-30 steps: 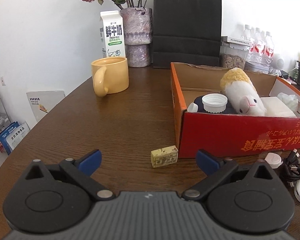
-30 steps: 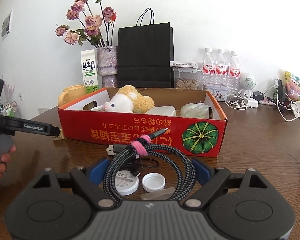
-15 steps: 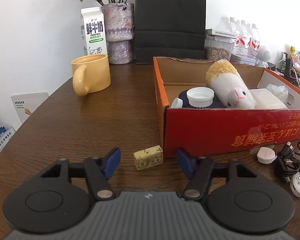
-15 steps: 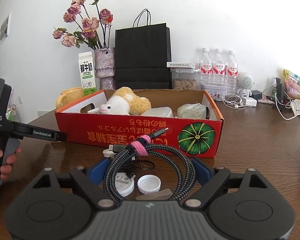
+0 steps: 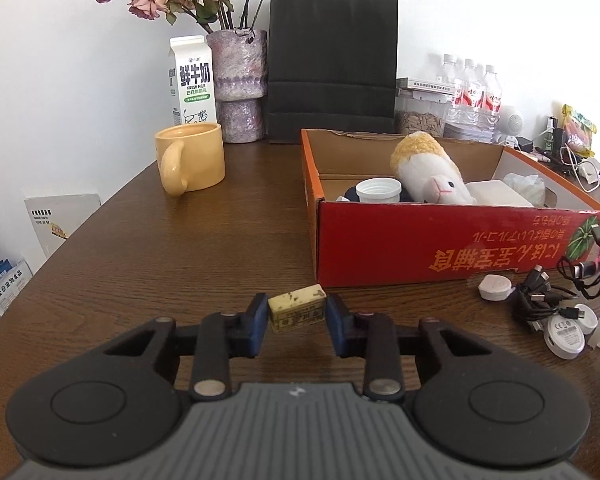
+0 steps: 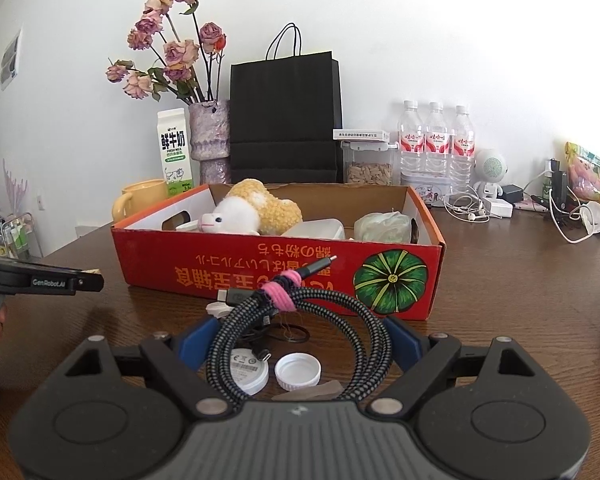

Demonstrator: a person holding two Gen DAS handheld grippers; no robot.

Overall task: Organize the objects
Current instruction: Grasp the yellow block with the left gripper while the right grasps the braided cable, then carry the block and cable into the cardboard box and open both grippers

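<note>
Where the contents are listed by size, the wooden table [image 5: 148,264] is entered first, as the surface on which everything stands.

Red cardboard box [image 5: 440,248]: set ahead and to the right of the left gripper [image 5: 298,322]; a plush sheep [image 5: 432,172] and a white cap are already held inside. It is judged to be the collecting place.

Coiled braided cable [image 6: 300,332]: bound with a pink tie, lying between the wide-spread fingers of the right gripper [image 6: 300,344], just short of the box's front wall. Whether the pads press on the coil cannot be told. The right gripper is aimed forward and slightly downward at the box.

Small yellow block [image 5: 298,308]: resting on the table directly between the left gripper's fingertips, just off the box's near left corner. Its long axis runs across the gripper, from pad to pad. The jaws have just been closing and are now nearly shut, the blue pads [image 5: 260,316] meeting the block's two short ends. The left gripper is tilted downward, low over the table. The block is nearer the left hand; a lift and a carry rightward over the box wall are judged to be next.
</note>
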